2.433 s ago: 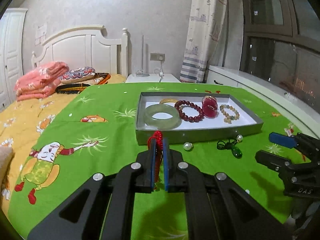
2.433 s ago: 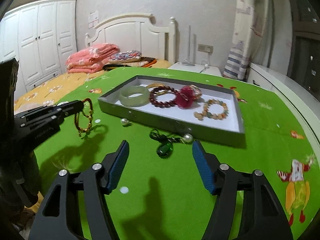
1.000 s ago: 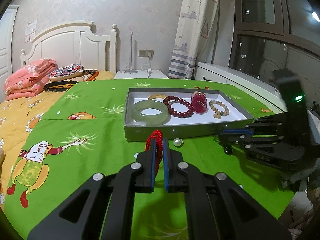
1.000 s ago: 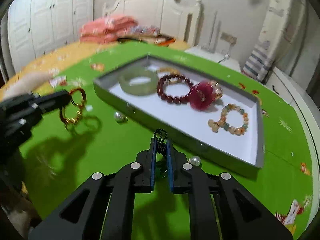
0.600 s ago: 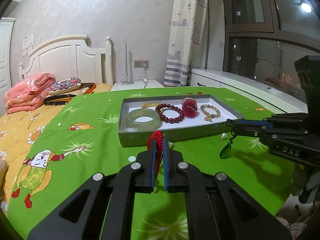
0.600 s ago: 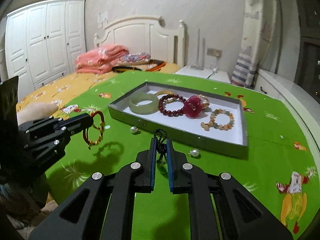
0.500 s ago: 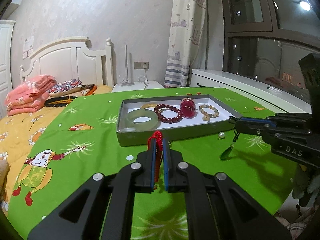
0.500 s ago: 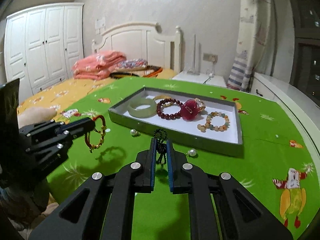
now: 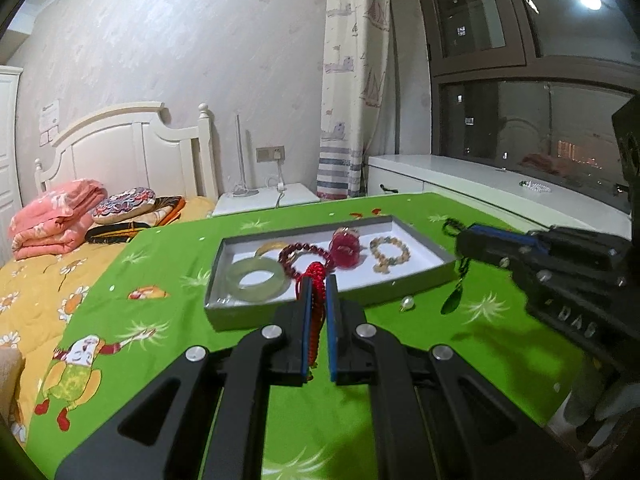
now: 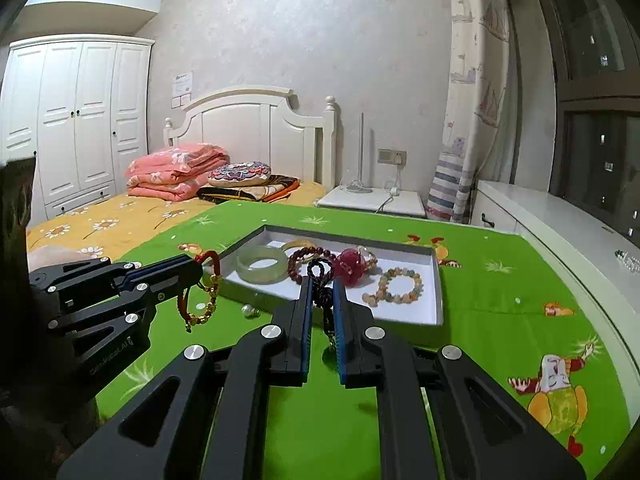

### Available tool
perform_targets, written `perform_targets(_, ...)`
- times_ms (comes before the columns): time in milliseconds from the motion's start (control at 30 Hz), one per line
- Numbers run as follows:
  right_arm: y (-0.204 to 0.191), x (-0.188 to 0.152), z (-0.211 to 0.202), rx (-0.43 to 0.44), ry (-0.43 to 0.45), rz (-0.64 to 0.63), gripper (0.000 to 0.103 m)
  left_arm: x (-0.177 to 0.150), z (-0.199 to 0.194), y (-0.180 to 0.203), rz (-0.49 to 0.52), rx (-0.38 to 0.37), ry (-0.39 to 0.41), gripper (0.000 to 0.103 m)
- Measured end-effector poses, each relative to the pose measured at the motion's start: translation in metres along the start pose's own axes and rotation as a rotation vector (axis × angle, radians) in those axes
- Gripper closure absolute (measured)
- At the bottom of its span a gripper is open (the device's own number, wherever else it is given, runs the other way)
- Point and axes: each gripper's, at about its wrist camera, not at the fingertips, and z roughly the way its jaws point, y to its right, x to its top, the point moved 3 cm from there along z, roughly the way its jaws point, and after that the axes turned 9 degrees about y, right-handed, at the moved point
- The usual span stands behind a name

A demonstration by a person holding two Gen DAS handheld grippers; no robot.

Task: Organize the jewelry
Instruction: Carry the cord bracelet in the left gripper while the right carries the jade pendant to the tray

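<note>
Bedroom walls, a white headboard (image 10: 248, 120) and a sailboat curtain (image 9: 352, 80) frame the table (image 9: 168, 256) we work over, covered in a bright green cartoon cloth. On it sits a shallow grey tray (image 9: 248, 318) with a white floor, holding a pale green bangle (image 9: 256, 278), a dark red bead bracelet (image 9: 298, 254), a thin yellow bangle (image 9: 269, 246) partly behind it, a round magenta piece (image 9: 345, 246) and a mixed-stone bead bracelet (image 9: 390, 254). A loose pearl (image 9: 407, 302) lies on the cloth just in front of the tray's near wall, and the right wrist view shows another pearl (image 10: 249, 311) by the tray's left corner. Our left gripper (image 9: 318, 284) has its jaws pressed together on a red cord bracelet (image 9: 316, 276): the cord runs up between the blue pads and loops out past the tips, and from the right wrist view the gold beads hang below the jaws, clear of the cloth and just left of the tray. Our right gripper (image 10: 322, 284) is likewise clamped, on the black cord of a green pendant necklace (image 9: 451, 300); the knotted cord pokes above the jaw tips, while the leaf-shaped pendant dangles beneath them in the air, just off the tray's right front corner, casting a shadow on the cloth.
</note>
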Motion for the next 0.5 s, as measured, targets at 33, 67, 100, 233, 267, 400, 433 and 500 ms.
perform_targets(33, 0.001, 0.001, 0.003, -0.002, 0.0, -0.001, 0.093, 0.003, 0.002, 0.001, 0.0, -0.001, 0.003, 0.096)
perform_targets(67, 0.002, 0.002, 0.005, -0.008, 0.002, 0.001, 0.093, 0.006, 0.004, 0.002, 0.001, -0.003, 0.005, 0.096)
perform_targets(100, 0.003, 0.003, 0.008, -0.008, 0.0, 0.002, 0.093, 0.01, 0.006, 0.004, 0.002, -0.004, 0.009, 0.096)
perform_targets(233, 0.009, 0.007, 0.021, -0.029, 0.003, -0.007, 0.093, 0.02, 0.016, 0.006, 0.002, -0.004, 0.012, 0.096)
perform_targets(267, 0.01, 0.008, 0.023, -0.032, 0.004, -0.006, 0.093, 0.022, 0.019, 0.006, -0.004, -0.004, 0.009, 0.096)
perform_targets(400, 0.017, 0.013, 0.037, -0.049, 0.005, -0.008, 0.093, 0.031, 0.033, 0.001, -0.022, 0.005, 0.005, 0.096)
perform_targets(433, 0.018, 0.014, 0.04, -0.051, 0.004, -0.008, 0.093, 0.033, 0.039, 0.0, -0.024, 0.012, 0.006, 0.096)
perform_targets(500, 0.022, 0.017, 0.05, -0.057, 0.001, 0.0, 0.093, 0.037, 0.049, -0.003, -0.026, 0.026, 0.006, 0.096)
